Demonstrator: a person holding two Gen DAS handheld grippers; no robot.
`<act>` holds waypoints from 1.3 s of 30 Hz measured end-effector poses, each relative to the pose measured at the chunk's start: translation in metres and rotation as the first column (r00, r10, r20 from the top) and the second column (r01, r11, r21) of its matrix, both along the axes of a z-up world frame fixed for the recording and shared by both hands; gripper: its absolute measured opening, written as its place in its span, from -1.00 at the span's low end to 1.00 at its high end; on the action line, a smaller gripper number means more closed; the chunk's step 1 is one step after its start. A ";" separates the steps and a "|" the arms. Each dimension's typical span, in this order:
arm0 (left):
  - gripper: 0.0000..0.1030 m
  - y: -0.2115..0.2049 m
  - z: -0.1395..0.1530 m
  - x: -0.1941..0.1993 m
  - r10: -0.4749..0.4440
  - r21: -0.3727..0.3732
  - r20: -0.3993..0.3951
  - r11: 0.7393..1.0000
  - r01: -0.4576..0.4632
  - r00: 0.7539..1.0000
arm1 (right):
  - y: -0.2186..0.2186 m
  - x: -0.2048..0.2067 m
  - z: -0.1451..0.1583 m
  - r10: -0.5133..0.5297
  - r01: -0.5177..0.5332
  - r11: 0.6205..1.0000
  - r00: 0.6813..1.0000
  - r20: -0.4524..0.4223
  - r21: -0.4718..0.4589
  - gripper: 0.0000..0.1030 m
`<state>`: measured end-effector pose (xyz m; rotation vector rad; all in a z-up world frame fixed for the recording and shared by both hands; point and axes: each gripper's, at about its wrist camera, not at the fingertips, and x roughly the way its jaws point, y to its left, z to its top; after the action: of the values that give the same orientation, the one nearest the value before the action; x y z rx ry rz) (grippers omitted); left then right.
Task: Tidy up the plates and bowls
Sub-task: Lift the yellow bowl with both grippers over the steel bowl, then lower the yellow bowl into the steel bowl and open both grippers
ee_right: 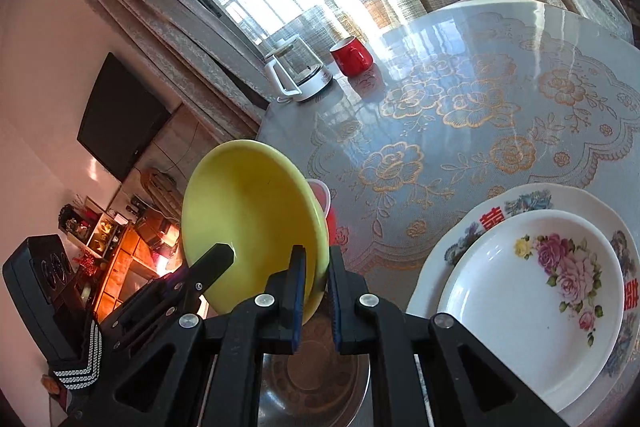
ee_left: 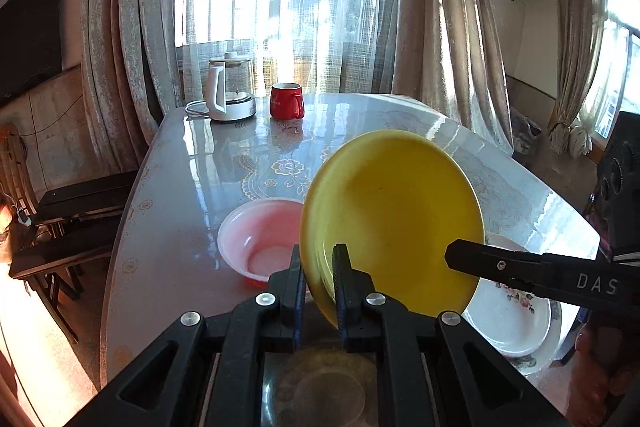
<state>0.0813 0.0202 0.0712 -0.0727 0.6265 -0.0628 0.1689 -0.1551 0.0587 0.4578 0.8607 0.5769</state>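
Observation:
A yellow plate (ee_left: 392, 211) (ee_right: 248, 215) hangs tilted above the table, held at two spots on its rim. My left gripper (ee_left: 320, 263) is shut on its near edge; in the right wrist view the left gripper (ee_right: 224, 255) reaches in from the left. My right gripper (ee_right: 316, 267) is shut on the rim as well, and its tip (ee_left: 452, 259) meets the plate's right side. A pink bowl (ee_left: 260, 235) (ee_right: 324, 195) sits on the table just behind the plate, partly hidden. A white floral plate (ee_left: 512, 319) (ee_right: 532, 299) rests on a larger patterned plate (ee_right: 568, 199) at the right.
The glossy table (ee_left: 180, 187) (ee_right: 460, 107) has a flower-pattern cloth. At its far end, by the curtained window, stand a white kettle (ee_left: 230, 91) (ee_right: 296, 71) and a red mug (ee_left: 286, 101) (ee_right: 352, 57). Dark chairs (ee_left: 80, 203) stand to the table's left.

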 end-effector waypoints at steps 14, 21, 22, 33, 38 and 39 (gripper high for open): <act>-0.71 0.018 -0.033 -0.040 -0.003 -0.011 -0.068 1.000 0.002 0.998 | 0.023 -0.029 -0.023 0.079 -0.080 0.996 0.995 -0.063 -0.024 -0.76; -0.69 0.020 -0.044 -0.052 -0.008 0.000 -0.094 1.000 0.008 0.996 | 0.030 -0.031 -0.035 0.091 -0.096 0.994 0.991 -0.094 -0.048 -0.76; -0.69 0.020 -0.046 -0.052 -0.008 0.001 -0.100 1.000 0.008 0.995 | 0.031 -0.032 -0.036 0.093 -0.099 0.993 0.991 -0.099 -0.057 -0.76; -0.69 0.021 -0.066 -0.053 -0.010 -0.002 -0.163 1.000 0.010 0.986 | 0.033 -0.032 -0.048 0.102 -0.116 0.988 0.984 -0.145 -0.097 -0.69; -0.69 0.022 -0.068 -0.052 -0.005 0.011 -0.168 1.000 0.007 0.986 | 0.037 -0.033 -0.049 0.103 -0.122 0.984 0.984 -0.144 -0.129 -0.64; -0.69 0.022 -0.069 -0.052 -0.004 0.009 -0.171 1.000 0.006 0.985 | 0.037 -0.032 -0.050 0.102 -0.122 0.984 0.984 -0.149 -0.129 -0.64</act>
<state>0.0293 0.0423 0.0025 -0.0674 0.7991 -0.0587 0.1365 -0.1178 0.0092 0.3286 1.0606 0.5894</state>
